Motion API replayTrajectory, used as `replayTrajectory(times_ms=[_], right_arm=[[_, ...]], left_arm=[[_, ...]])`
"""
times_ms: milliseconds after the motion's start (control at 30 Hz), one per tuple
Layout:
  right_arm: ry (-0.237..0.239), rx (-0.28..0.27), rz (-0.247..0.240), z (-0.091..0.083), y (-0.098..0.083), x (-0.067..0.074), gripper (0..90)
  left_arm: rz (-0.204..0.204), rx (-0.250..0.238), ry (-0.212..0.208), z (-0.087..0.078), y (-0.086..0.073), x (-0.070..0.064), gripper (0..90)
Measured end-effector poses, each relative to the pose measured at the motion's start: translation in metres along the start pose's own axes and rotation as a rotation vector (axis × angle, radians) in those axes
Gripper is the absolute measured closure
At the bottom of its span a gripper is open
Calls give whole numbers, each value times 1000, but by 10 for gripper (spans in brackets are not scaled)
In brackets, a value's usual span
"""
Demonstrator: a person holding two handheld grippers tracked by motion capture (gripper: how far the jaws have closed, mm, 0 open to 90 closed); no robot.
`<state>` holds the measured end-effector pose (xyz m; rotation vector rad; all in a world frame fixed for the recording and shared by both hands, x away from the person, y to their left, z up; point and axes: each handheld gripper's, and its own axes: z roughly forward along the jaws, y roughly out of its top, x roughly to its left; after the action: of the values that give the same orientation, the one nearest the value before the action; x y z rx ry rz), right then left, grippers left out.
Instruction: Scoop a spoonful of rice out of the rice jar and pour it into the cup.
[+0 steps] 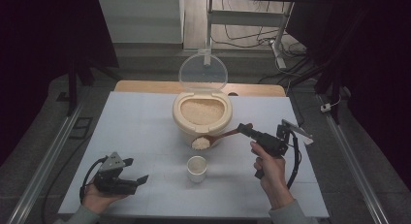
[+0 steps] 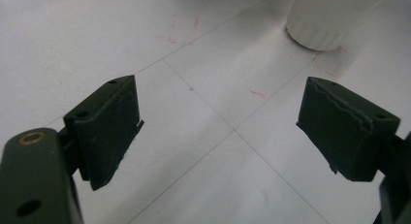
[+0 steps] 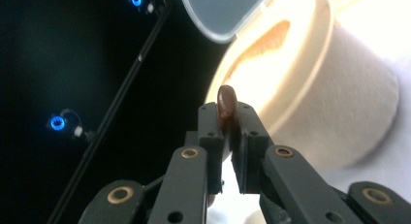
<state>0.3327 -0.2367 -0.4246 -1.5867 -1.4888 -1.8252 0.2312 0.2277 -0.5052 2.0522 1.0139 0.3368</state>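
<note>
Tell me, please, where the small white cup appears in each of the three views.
High view: the white cup stands on the table in front of the rice container, at centre.
Left gripper view: its base is at the top right, beyond the open jaws.
Right gripper view: I cannot find it.
Shared landmark: the rice container, also in the right gripper view.

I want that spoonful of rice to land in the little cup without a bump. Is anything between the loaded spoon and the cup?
Nothing visible stands between them. The spoon, clamped in the right gripper, holds rice just in front of the rice container, and the cup stands open right below on the bare table. The left gripper waits well off to the side.
</note>
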Motion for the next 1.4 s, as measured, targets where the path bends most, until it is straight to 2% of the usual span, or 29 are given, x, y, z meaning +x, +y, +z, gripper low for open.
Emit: replayTrajectory(times_ms=[200, 333, 500, 800, 1100, 1233, 1400], right_arm=[[-40, 65, -2, 0, -10, -13, 834], [-78, 102, -56, 3, -12, -9, 834], [-128, 121, -120, 10, -12, -4, 834], [-157, 124, -168, 13, -11, 1, 833], [-166, 109, -336, 14, -15, 21, 833], [-161, 107, -429, 14, -17, 31, 833], [-160, 111, -512, 14, -22, 38, 834]], left_arm=[[-1, 6, -3, 2, 0, 1, 150], [-1, 8, -4, 2, 0, 0, 150], [1, 10, -6, 3, 0, 0, 150], [-1, 11, -4, 2, 0, 0, 150], [0, 12, -6, 3, 0, 0, 150], [1, 12, -4, 3, 0, 0, 150], [3, 11, -4, 2, 0, 0, 150]])
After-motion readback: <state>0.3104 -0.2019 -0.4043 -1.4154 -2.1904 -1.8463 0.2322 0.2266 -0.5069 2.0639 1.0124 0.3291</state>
